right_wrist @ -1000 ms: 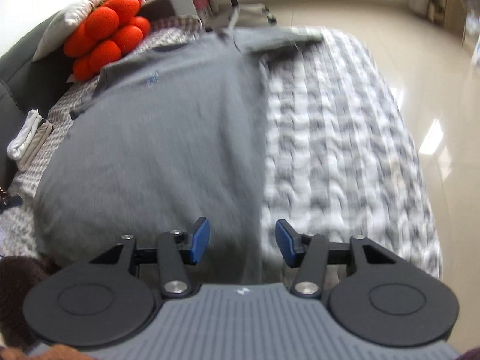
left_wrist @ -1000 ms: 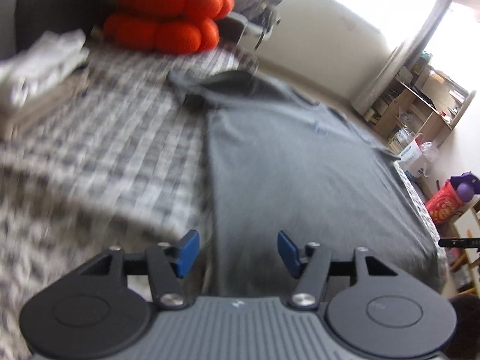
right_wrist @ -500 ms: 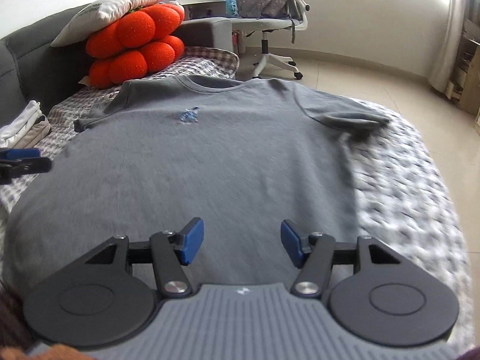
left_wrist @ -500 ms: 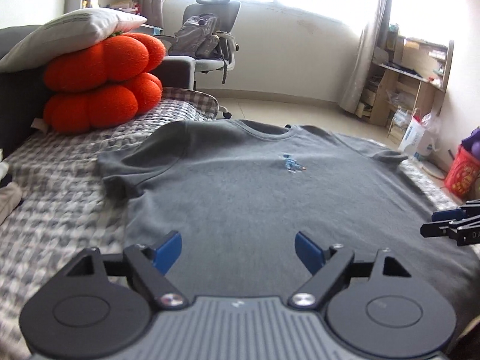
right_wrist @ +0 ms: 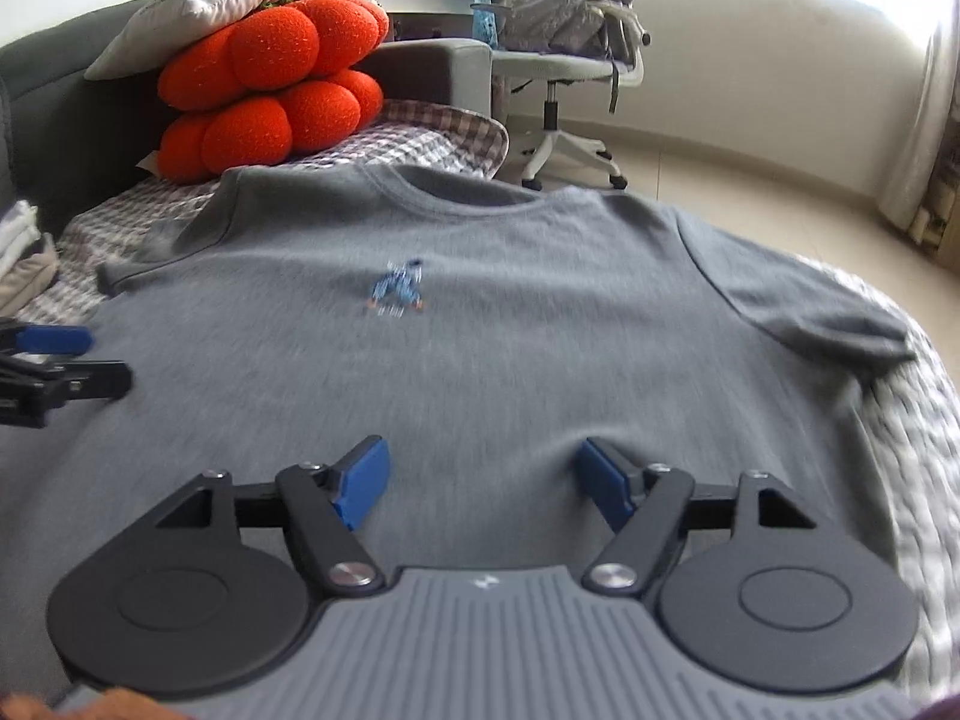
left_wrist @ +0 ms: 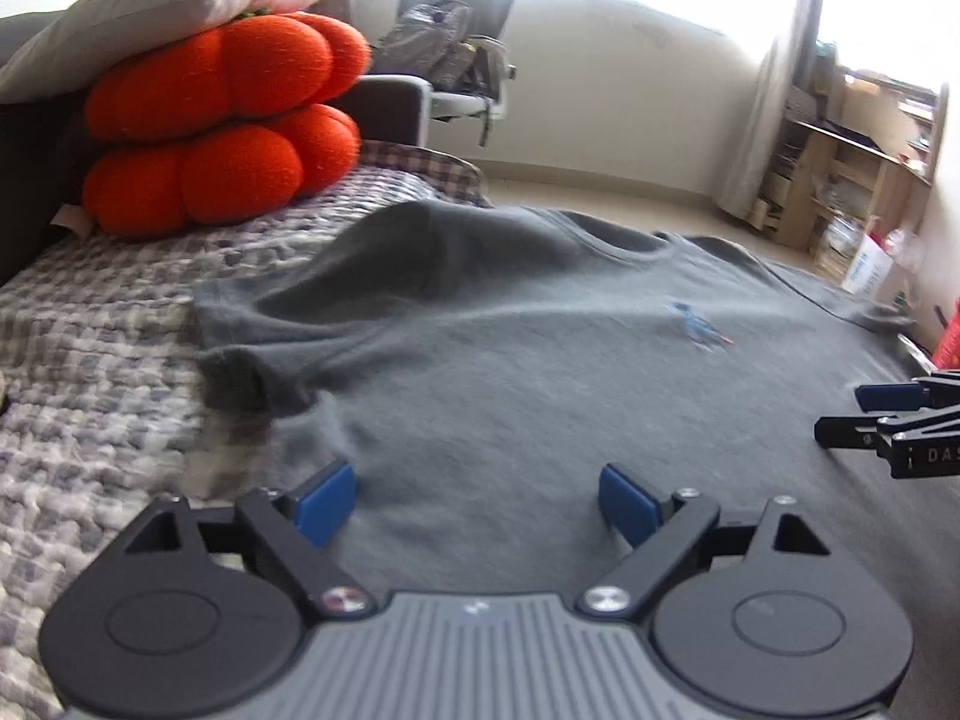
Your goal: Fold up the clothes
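T-shirt point(right_wrist: 480, 360) is lying spread flat, chest side up, on the checked bed point(left_wrist: 90, 390), collar far, so every edge is being kept reachable for folding. Left gripper point(left_wrist: 474, 501) and right gripper point(right_wrist: 480, 480) are being held wide open over the near part, nothing gripped. The near hem is being hidden behind the grippers; motion blur is softening the small chest logo point(right_wrist: 399, 288).
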The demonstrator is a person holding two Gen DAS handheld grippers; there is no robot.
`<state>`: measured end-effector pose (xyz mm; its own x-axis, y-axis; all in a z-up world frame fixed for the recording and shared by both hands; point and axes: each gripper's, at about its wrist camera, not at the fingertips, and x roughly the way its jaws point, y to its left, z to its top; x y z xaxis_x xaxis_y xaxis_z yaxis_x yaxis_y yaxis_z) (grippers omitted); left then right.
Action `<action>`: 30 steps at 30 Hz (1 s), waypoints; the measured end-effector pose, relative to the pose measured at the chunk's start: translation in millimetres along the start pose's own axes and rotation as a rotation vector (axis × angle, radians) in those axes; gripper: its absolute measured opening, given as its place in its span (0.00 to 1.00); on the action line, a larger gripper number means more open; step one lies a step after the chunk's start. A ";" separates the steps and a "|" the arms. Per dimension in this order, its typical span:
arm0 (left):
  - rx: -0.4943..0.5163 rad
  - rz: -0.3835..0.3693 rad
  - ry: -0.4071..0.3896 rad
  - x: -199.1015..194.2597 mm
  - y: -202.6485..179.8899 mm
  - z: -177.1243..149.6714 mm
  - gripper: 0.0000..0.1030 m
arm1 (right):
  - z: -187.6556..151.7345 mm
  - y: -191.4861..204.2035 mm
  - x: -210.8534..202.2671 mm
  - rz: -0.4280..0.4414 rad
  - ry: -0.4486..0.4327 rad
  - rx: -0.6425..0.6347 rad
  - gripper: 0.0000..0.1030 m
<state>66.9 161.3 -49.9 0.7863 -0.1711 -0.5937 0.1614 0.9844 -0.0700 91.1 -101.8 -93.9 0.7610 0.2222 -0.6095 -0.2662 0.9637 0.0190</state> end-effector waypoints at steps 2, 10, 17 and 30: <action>-0.020 0.023 0.004 6.9 8.4 4.2 0.87 | 7.9 2.0 12.9 -0.008 -0.013 -0.002 0.74; -0.120 0.056 0.001 19.3 48.1 24.4 0.87 | 47.5 12.6 64.3 -0.034 -0.040 0.040 0.81; -0.189 0.069 -0.015 27.9 92.4 49.6 0.87 | 78.4 15.0 92.1 0.004 -0.072 0.086 0.82; -0.406 0.063 -0.014 97.2 162.4 77.5 0.58 | 128.8 11.5 127.5 0.091 -0.144 0.148 0.82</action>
<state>215.8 301.4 -56.9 0.7955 -0.1078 -0.5963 -0.1334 0.9288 -0.3458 261.3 -43.3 -69.3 0.8173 0.3183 -0.4803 -0.2564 0.9474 0.1916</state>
